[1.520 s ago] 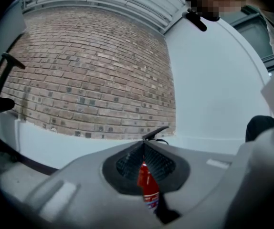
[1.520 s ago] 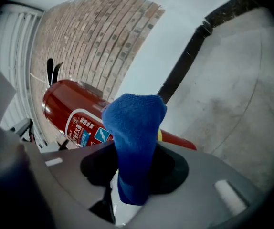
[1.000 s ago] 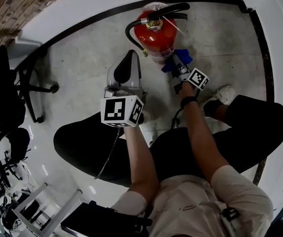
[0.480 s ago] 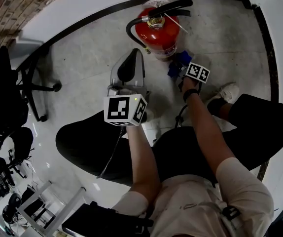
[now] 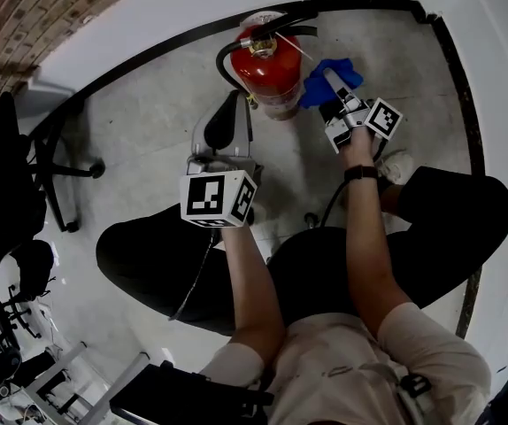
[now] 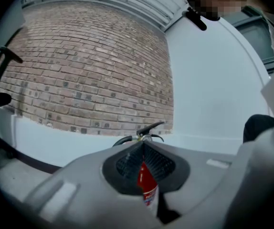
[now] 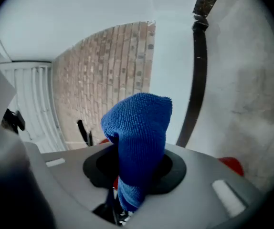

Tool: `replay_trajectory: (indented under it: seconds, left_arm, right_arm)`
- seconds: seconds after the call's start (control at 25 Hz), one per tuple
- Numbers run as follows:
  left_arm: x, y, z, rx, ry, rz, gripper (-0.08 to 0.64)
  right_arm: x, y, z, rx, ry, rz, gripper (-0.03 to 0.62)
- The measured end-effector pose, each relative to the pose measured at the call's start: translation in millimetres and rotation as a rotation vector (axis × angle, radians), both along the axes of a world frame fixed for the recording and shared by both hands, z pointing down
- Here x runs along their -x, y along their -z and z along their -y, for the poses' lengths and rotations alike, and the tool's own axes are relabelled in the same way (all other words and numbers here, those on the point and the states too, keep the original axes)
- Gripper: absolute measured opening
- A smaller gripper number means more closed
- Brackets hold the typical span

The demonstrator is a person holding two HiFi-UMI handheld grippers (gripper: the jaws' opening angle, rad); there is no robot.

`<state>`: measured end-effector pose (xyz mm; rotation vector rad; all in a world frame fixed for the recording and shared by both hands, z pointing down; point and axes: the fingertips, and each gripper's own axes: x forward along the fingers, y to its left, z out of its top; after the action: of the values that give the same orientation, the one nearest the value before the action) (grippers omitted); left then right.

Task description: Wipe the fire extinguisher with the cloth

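- Grey concrete floor (image 5: 148, 122), mottled and matt, meets a white wall (image 6: 208, 89) along a black baseboard (image 7: 197, 75).
- Beside the white wall we see a brick wall (image 6: 89, 70), rough and reddish-brown with pale mortar lines.
- At the left edge a black office chair (image 5: 15, 175) stands on the floor.
- Close to the wall the fire extinguisher (image 5: 270, 60) stands upright: a glossy red cylinder with a black lever (image 5: 285, 18) on top and a black hose (image 5: 222, 65) looping down its left side.
- Our right gripper (image 5: 334, 82) has its jaws clamped on the cloth (image 5: 320, 91), a blue piece with a fuzzy pile that bunches up and folds over above the jaws.
- That cloth hangs just beside the extinguisher's right side; we cannot tell whether it touches.
- Our left gripper (image 6: 142, 147) is held above the floor on the near side of the extinguisher, apart from it and pointing toward it.
- Its grey jaws, lined with dark ribbed pads, meet at the tips and hold nothing; a thin slit lower down shows the red cylinder beyond.
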<state>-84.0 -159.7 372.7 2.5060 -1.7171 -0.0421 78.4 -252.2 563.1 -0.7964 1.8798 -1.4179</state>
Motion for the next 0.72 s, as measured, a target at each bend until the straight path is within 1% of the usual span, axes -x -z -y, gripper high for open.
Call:
replay_trajectory:
  seconds: [0.08,0.16,0.24,0.32,0.4,0.48,0.6,0.72]
  left_arm:
    - [-2.6,4.6,-2.8,-0.01,-0.007,-0.001,0.003]
    - [-3.0,8.5,-4.9,-0.02,-0.011,0.0,0.003]
    - [-1.6,12.8,-6.8,-0.03,-0.008,-0.001,0.003]
    - [-0.3,17.0,-7.5,-0.038,-0.001,-0.001,0.003]
    - [-0.2,20.5,-7.8,-0.042,0.004,0.004,0.003]
    - [0.5,22.3,-8.6,-0.043,0.006,0.009,0.003]
    - [5.8,21.1,-10.5,-0.043,0.011,0.011,0.003]
    - [8.0,18.0,-10.5,-0.038,0.01,-0.001,0.003]
  right_arm:
    - [-5.1,53.1,3.6,-0.113,0.007,0.134,0.101]
    - [-6.6,98.0,4.3,-0.202,0.017,0.25,0.1]
    - [2.0,132.1,0.9,-0.269,0.049,0.32,0.098]
    - [19.3,153.6,-4.0,-0.322,0.09,0.357,0.098]
    - [37.3,160.3,-7.5,-0.349,0.119,0.354,0.098]
    - [47.1,155.7,-9.1,-0.352,0.124,0.328,0.098]
    - [40.3,136.2,-5.6,-0.342,0.074,0.287,0.097]
    - [31.5,101.3,2.1,-0.312,0.025,0.213,0.097]
